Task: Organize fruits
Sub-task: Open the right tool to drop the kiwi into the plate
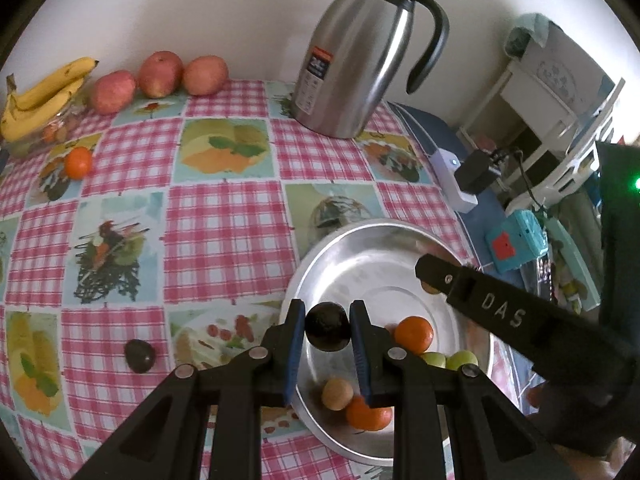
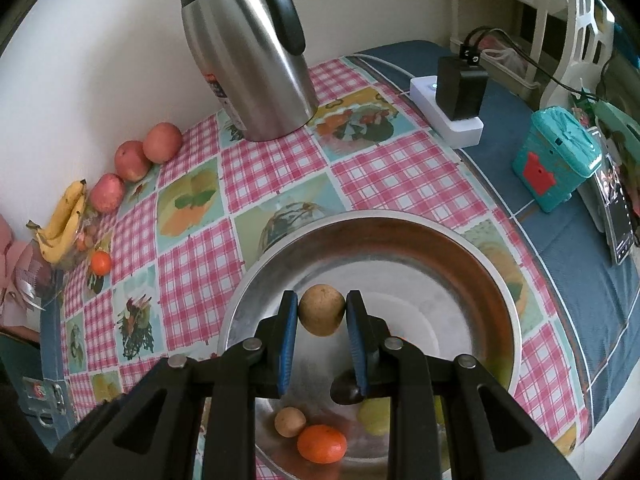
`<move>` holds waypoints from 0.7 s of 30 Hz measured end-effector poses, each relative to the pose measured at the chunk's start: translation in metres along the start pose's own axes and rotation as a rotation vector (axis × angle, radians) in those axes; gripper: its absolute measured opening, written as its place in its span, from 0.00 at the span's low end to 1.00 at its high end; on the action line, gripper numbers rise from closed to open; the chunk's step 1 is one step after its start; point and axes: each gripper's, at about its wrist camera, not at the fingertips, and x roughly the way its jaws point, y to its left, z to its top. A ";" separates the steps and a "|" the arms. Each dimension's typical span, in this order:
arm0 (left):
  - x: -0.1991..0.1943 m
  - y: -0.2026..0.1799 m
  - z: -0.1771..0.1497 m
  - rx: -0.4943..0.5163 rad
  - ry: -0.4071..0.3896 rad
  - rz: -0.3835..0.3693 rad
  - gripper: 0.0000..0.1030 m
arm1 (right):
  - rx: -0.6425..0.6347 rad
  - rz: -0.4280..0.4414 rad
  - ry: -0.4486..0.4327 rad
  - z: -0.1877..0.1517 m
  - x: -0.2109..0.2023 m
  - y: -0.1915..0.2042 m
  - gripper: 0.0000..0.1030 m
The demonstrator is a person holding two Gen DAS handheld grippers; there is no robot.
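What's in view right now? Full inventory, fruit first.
metal bowl: 1, silver, near table edge
oranges: 2 in the bowl, 1 loose near the bananas
green fruits: 2, in the bowl
small tan fruit: 1, in the bowl
apples: 3, red, along the wall
bananas: 1 bunch, yellow, far corner
dark fruit on table: 1, beside the bowl
kettle: 1, steel with black handle, by the wall
teal box: 1, blue cloth
left hand-held gripper: shut on dark round fruit, over the bowl
right hand-held gripper: shut on tan round fruit, over the bowl

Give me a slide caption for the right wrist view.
Right gripper holds a tan fruit over the metal bowl, a tangerine already inside.
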 end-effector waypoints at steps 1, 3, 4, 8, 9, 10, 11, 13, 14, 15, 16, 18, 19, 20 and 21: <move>0.002 -0.002 -0.001 0.005 0.003 0.001 0.24 | 0.004 0.000 0.000 0.000 0.000 -0.001 0.25; 0.006 -0.005 -0.003 0.017 0.005 0.004 0.24 | 0.012 0.001 0.001 0.000 0.001 -0.003 0.25; 0.008 -0.007 -0.003 0.023 0.007 0.006 0.24 | 0.014 0.004 0.003 0.000 0.001 -0.003 0.25; 0.017 -0.013 -0.007 0.048 0.021 0.009 0.24 | 0.015 0.014 0.012 0.000 0.004 -0.002 0.25; 0.020 -0.014 -0.008 0.052 0.024 0.010 0.24 | 0.013 0.014 0.016 0.000 0.005 -0.001 0.25; 0.022 -0.014 -0.008 0.056 0.027 0.012 0.24 | 0.009 0.015 0.022 0.000 0.007 -0.001 0.25; 0.025 -0.015 -0.009 0.061 0.030 0.016 0.24 | 0.009 0.016 0.029 -0.001 0.010 0.000 0.25; 0.029 -0.015 -0.009 0.066 0.034 0.021 0.24 | 0.008 0.017 0.049 -0.002 0.016 0.001 0.26; 0.031 -0.015 -0.010 0.067 0.037 0.024 0.25 | 0.008 0.017 0.058 -0.003 0.019 0.001 0.26; 0.033 -0.014 -0.010 0.069 0.040 0.027 0.25 | 0.009 0.018 0.071 -0.004 0.022 0.002 0.26; 0.035 -0.014 -0.010 0.070 0.043 0.028 0.25 | 0.010 0.018 0.083 -0.006 0.026 0.001 0.26; 0.039 -0.013 -0.011 0.068 0.050 0.029 0.25 | 0.011 0.019 0.097 -0.007 0.031 0.001 0.26; 0.040 -0.012 -0.011 0.067 0.054 0.028 0.25 | 0.012 0.020 0.104 -0.007 0.033 0.001 0.26; 0.043 -0.012 -0.011 0.064 0.060 0.025 0.25 | 0.012 0.021 0.109 -0.008 0.035 0.000 0.26; 0.045 -0.012 -0.012 0.062 0.065 0.023 0.25 | 0.013 0.022 0.115 -0.008 0.037 0.000 0.26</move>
